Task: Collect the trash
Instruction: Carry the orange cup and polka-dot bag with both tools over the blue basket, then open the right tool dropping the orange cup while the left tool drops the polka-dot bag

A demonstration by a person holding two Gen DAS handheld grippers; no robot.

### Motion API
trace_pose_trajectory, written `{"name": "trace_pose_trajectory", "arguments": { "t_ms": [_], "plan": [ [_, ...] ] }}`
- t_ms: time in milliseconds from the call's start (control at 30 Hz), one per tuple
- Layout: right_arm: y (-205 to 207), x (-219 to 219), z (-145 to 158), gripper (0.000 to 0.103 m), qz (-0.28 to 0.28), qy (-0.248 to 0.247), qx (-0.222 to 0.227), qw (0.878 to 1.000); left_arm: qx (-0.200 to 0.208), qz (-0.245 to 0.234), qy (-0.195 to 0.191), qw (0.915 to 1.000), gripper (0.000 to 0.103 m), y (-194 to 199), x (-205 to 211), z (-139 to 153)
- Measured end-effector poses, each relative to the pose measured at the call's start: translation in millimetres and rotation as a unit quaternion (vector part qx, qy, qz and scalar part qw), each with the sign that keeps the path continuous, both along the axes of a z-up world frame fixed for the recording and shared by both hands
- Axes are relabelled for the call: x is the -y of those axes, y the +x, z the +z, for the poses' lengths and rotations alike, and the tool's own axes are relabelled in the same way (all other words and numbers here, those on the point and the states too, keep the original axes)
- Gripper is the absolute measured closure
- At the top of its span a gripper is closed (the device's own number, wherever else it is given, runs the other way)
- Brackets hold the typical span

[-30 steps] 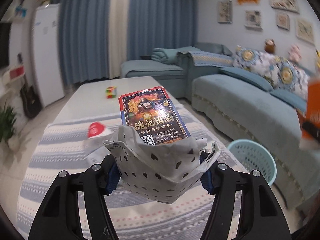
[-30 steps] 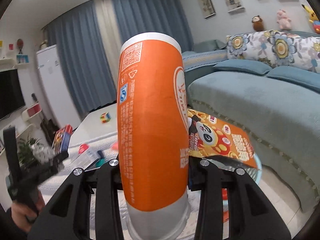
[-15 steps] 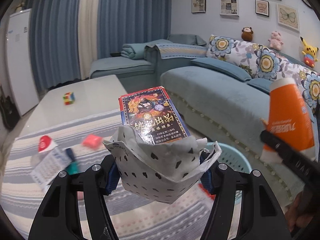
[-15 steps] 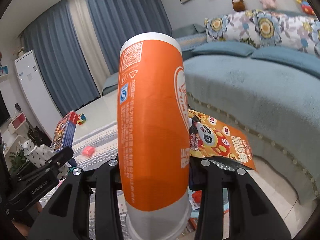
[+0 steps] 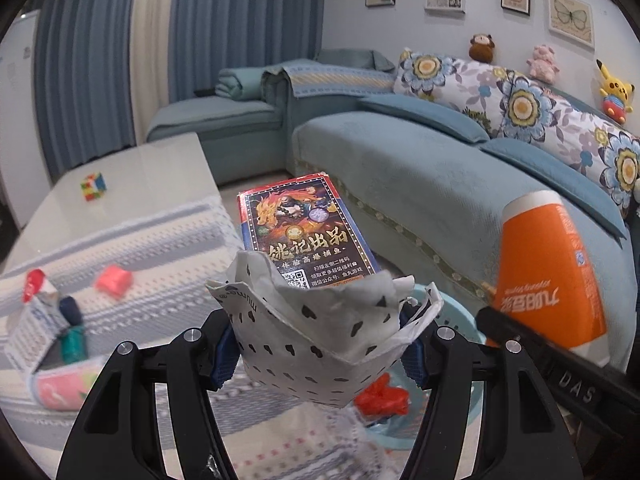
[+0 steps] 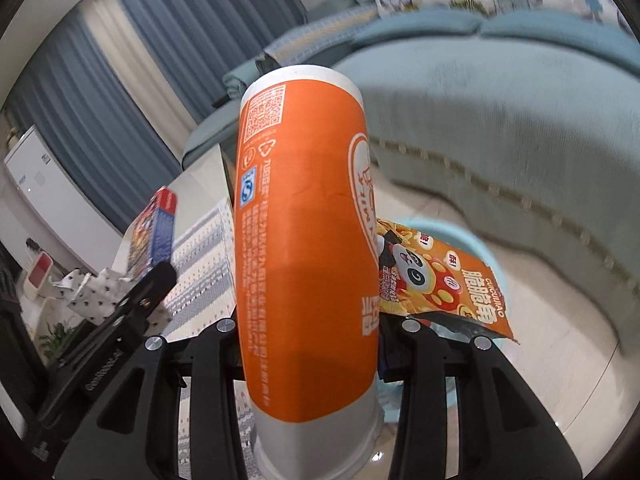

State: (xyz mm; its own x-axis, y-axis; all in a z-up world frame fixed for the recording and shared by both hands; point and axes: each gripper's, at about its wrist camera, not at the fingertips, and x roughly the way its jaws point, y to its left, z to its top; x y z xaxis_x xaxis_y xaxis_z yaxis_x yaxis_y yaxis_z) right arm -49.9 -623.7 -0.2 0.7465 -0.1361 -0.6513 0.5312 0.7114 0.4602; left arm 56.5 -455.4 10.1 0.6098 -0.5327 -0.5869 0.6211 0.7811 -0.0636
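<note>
My left gripper (image 5: 316, 344) is shut on a crumpled white spotted paper (image 5: 320, 336) and a red-edged printed box (image 5: 304, 236), held above the light blue trash basket (image 5: 460, 396). My right gripper (image 6: 310, 340) is shut on an orange paper cup (image 6: 304, 240) together with an orange snack bag (image 6: 444, 284), over the same basket (image 6: 480, 240). The cup also shows at the right of the left wrist view (image 5: 548, 276). Red trash (image 5: 382, 396) lies in the basket.
A striped cloth (image 5: 140, 240) covers the table at left, with a carton (image 5: 36, 320), a pink piece (image 5: 114, 280) and a pink packet (image 5: 60, 388) on it. A colour cube (image 5: 94, 186) sits farther back. A blue sofa (image 5: 440, 168) runs along the right.
Both grippers have swung right, away from the table and toward the sofa, and now hang over the basket. Each still holds its load.
</note>
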Motion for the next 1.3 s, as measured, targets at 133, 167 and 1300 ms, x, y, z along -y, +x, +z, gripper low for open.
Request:
{"name": "trace_pose_trajectory", "arguments": {
  "t_ms": [133,167,1300],
  "plan": [
    [5,11,-20,0.067,-0.017,0.032,-0.044,0.998,-0.025,-0.004,0.019,0.9995,0.041,7,21,-24],
    [4,13,-23,0.067,-0.020,0.042,-0.047,0.998,-0.032,-0.005,0.021,0.9992,0.041,9,26,-28],
    [-14,79,-84,0.065,0.000,0.415,0.148,0.897,-0.148,0.019,0.008,0.9888,0.040,46,46,-61]
  ]
}}
